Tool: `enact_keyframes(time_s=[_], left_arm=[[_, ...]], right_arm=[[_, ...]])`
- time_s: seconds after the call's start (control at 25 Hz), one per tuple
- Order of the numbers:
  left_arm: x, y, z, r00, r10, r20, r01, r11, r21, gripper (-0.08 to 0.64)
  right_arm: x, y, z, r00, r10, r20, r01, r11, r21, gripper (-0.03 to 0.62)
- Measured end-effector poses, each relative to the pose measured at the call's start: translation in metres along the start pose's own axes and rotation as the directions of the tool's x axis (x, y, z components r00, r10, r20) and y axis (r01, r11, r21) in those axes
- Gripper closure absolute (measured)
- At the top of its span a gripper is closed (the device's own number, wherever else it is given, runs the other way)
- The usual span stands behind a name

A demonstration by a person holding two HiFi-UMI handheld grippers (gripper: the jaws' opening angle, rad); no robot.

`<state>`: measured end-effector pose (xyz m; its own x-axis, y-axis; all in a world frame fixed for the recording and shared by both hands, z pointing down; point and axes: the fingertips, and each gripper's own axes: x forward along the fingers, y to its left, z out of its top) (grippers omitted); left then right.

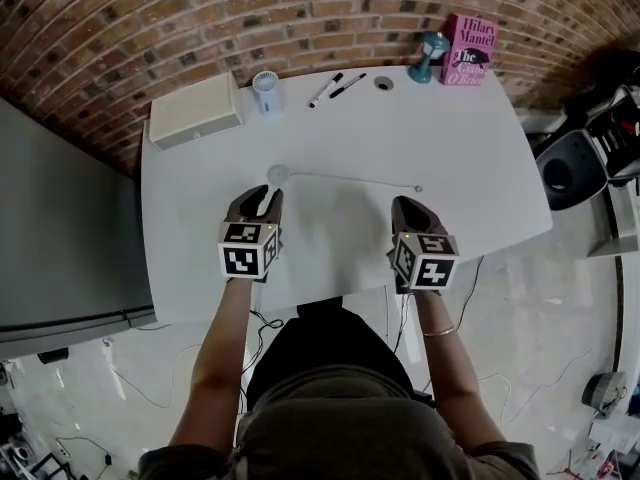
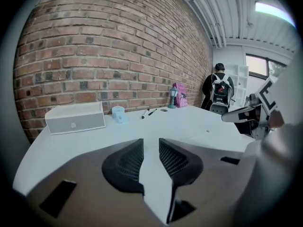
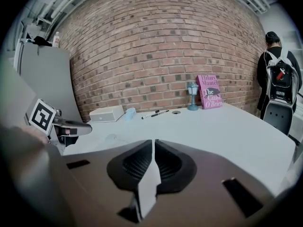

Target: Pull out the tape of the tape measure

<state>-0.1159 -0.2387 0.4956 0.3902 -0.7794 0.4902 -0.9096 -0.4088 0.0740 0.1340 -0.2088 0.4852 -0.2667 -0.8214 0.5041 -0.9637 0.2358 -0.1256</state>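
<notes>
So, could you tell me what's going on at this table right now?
A person holds a gripper in each hand above a white table. The tape measure lies on it with its tape drawn out to the right. Neither gripper holds anything: the left gripper is open, the right gripper nearly shut.
</notes>
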Motion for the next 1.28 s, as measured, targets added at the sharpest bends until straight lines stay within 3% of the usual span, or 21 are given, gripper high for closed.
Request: enact_keyframes(time_s=[0.68, 1.28], left_arm=[[-0.028, -0.017, -0.004, 0.997, 0.0, 0.072, 0.004, 0.998, -0.061, 0.514], [-0.042, -0.025, 0.002, 0.994, -0.002, 0.108, 0.009, 0.998, -0.06, 0.52]], right_arm=[[-0.018, 0.038, 0.003, 0.995, 0.077, 0.063, -0.077, 0.997, 0.006, 0.586], [-0.032, 0.054, 0.011, 0.984, 0.129, 0.119, -0.129, 0.992, -0.007, 0.59]])
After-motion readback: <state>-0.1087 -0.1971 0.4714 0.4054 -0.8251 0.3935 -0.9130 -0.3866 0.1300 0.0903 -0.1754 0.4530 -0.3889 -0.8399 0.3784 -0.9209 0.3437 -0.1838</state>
